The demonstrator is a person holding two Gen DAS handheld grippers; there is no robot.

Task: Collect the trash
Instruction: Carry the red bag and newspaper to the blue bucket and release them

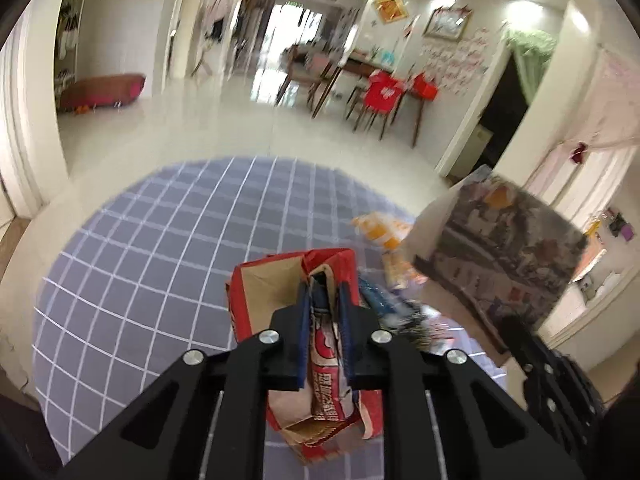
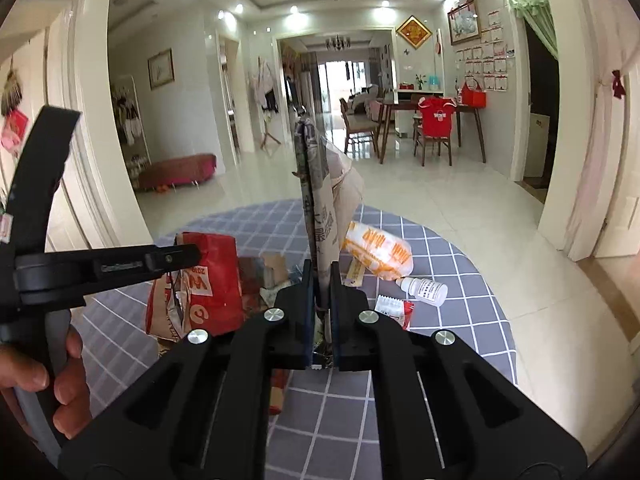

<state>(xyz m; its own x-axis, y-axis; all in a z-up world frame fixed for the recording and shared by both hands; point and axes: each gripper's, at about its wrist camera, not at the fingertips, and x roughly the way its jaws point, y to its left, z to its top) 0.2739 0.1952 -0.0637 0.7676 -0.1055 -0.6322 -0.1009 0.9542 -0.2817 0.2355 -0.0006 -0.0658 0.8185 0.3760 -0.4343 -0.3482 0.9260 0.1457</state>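
My left gripper is shut on the rim of a red and brown paper bag, held just above the grey checked tablecloth. From the right wrist view the same red bag hangs from the left gripper, with a person's hand on its handle. My right gripper is shut on the edge of a newsprint-patterned paper bag, which stands upright between the pads. That printed bag shows at the right of the left wrist view, blurred.
On the tablecloth lie an orange and white wrapper, a small white bottle, a red and white sachet and cardboard scraps. Beyond are a tiled floor, a dining table with chairs and a red bench.
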